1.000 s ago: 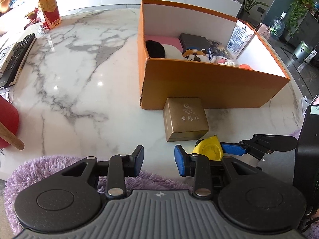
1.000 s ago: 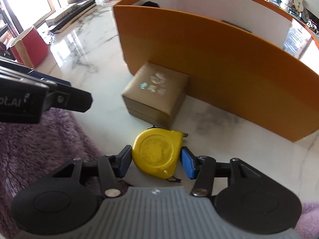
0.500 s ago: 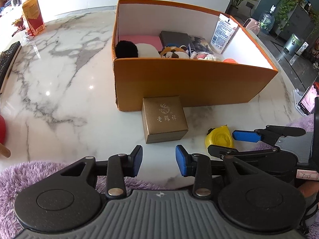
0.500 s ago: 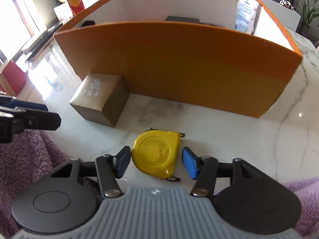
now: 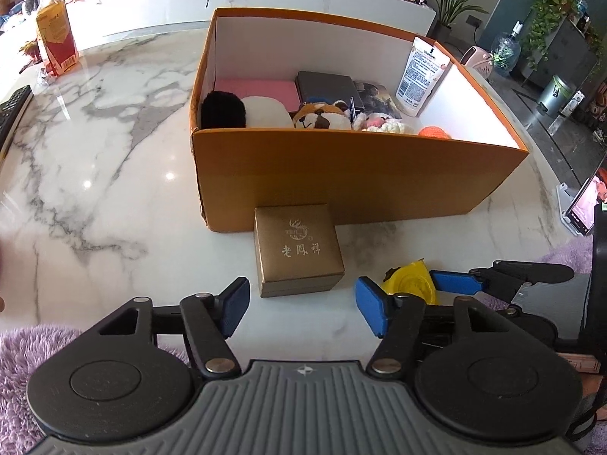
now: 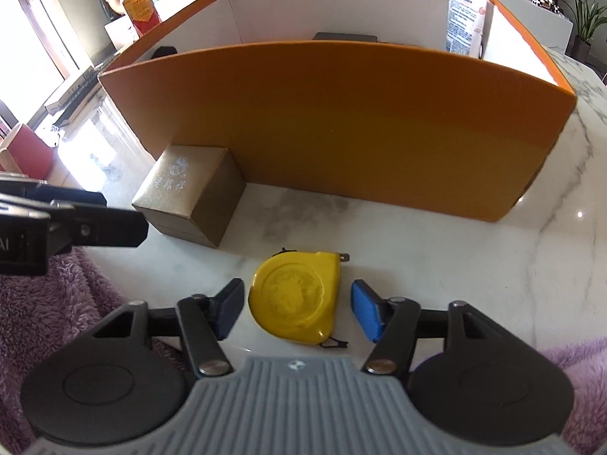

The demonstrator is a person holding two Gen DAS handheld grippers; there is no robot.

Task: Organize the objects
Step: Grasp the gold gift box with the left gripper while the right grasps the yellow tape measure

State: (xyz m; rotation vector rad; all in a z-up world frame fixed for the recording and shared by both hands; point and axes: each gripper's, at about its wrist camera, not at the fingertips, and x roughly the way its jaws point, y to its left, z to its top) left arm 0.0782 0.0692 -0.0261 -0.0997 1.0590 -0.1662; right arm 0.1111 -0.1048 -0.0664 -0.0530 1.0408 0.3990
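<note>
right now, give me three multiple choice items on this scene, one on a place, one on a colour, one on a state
1. Where is the gold box?
A. inside the orange box
B. on the marble table against the orange box's front wall
C. on the purple rug

2. What colour is the tape measure?
A. yellow
B. red
C. green

3. How do the right gripper fingers stand to the tape measure?
A. clamped on it, lifted
B. either side of it, gaps showing, tape on the table
C. far off to one side

Answers
1. B: it sits on the table with its back at the orange box.
2. A: its casing is plainly yellow.
3. B: a strip of marble shows between each finger and the casing.
</note>
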